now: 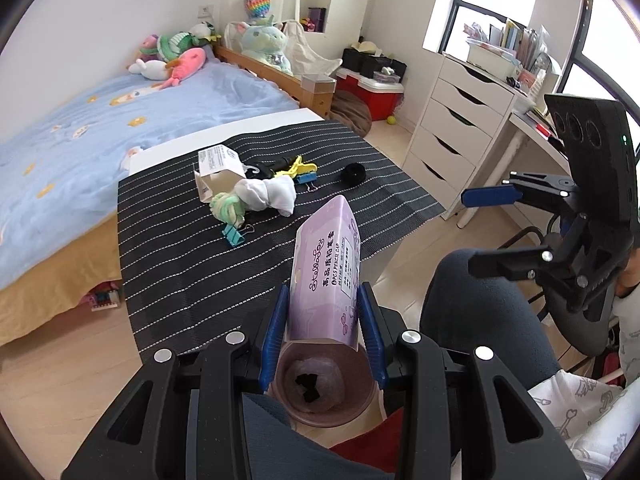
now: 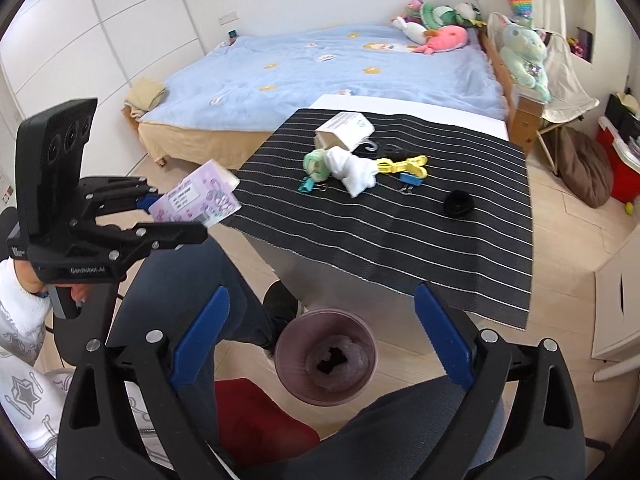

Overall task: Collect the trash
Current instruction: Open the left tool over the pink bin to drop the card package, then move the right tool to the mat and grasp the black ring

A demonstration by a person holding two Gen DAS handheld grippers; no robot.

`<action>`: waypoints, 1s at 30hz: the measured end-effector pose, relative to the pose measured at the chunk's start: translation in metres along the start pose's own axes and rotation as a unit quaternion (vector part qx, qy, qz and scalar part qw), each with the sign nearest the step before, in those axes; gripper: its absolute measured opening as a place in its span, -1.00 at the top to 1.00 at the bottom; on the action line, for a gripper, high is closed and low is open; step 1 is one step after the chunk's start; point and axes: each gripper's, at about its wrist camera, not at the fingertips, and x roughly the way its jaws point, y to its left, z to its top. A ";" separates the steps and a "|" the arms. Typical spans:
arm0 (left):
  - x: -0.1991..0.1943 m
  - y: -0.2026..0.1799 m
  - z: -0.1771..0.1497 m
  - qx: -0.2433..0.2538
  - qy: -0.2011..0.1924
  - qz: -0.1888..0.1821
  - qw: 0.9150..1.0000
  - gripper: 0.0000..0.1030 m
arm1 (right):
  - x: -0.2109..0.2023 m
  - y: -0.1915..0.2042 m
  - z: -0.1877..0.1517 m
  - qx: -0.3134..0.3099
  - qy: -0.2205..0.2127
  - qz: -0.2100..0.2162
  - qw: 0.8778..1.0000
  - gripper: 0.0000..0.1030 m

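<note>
My left gripper (image 1: 324, 296) is shut on a purple pencil-cap box (image 1: 326, 276), which stands upright between the blue pads. Right below it on the floor sits a mauve trash bin (image 1: 356, 408) with dark scraps inside. From the right wrist view the box (image 2: 200, 196) sticks out of the left gripper (image 2: 176, 216) at the left. My right gripper (image 2: 322, 292) is open and empty, over the bin (image 2: 288, 344). On the striped mat (image 2: 400, 240) lie a white carton (image 2: 344, 132), a white cloth (image 2: 356, 172), a green roll (image 2: 316, 164), clips and a black scrunchie (image 2: 458, 204).
The person's legs in dark trousers (image 2: 224, 280) flank the bin, and a red thing (image 2: 256, 420) lies beside it. A bed with a blue cover (image 2: 320, 68) stands behind the table. White drawers (image 1: 456, 128) stand to the right.
</note>
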 end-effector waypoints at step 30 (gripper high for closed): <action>0.012 -0.015 0.001 0.001 0.000 0.001 1.000 -0.85 | -0.015 -0.028 -0.005 0.037 -0.020 -0.017 0.999 -0.82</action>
